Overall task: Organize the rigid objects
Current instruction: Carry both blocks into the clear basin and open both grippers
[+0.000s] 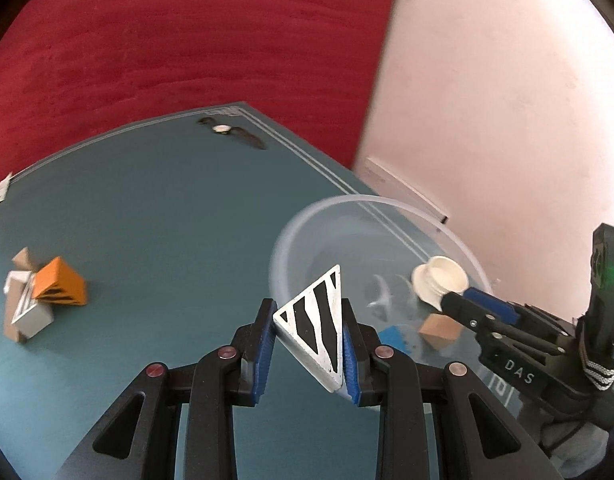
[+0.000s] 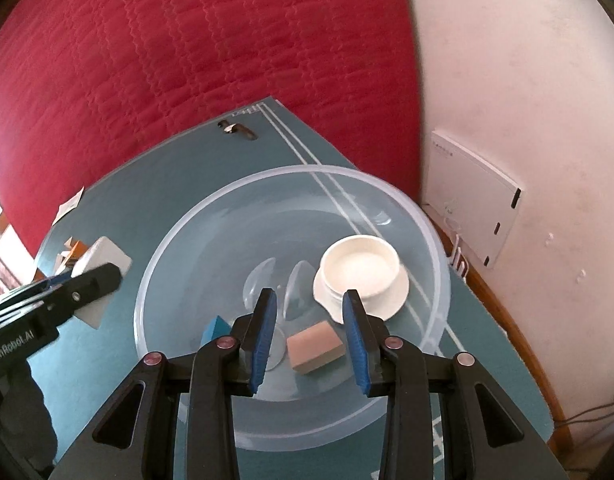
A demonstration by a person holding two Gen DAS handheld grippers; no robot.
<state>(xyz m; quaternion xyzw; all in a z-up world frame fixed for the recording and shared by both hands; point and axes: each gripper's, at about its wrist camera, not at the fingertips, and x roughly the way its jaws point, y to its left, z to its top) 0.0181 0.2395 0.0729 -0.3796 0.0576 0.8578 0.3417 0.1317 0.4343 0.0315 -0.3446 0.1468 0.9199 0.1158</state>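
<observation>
Left tongs [image 1: 309, 344] clamp a striped white wedge [image 1: 317, 326]; right tongs [image 2: 310, 334] gape over the clear plastic bowl [image 2: 179, 232].

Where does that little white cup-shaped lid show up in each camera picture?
Left wrist view: the white lid sits at right of centre, inside the clear bowl, just beyond the right tongs.
Right wrist view: the white lid is right of centre, in the bowl.
Shared landmark: the wristwatch near the table's far edge.
</observation>
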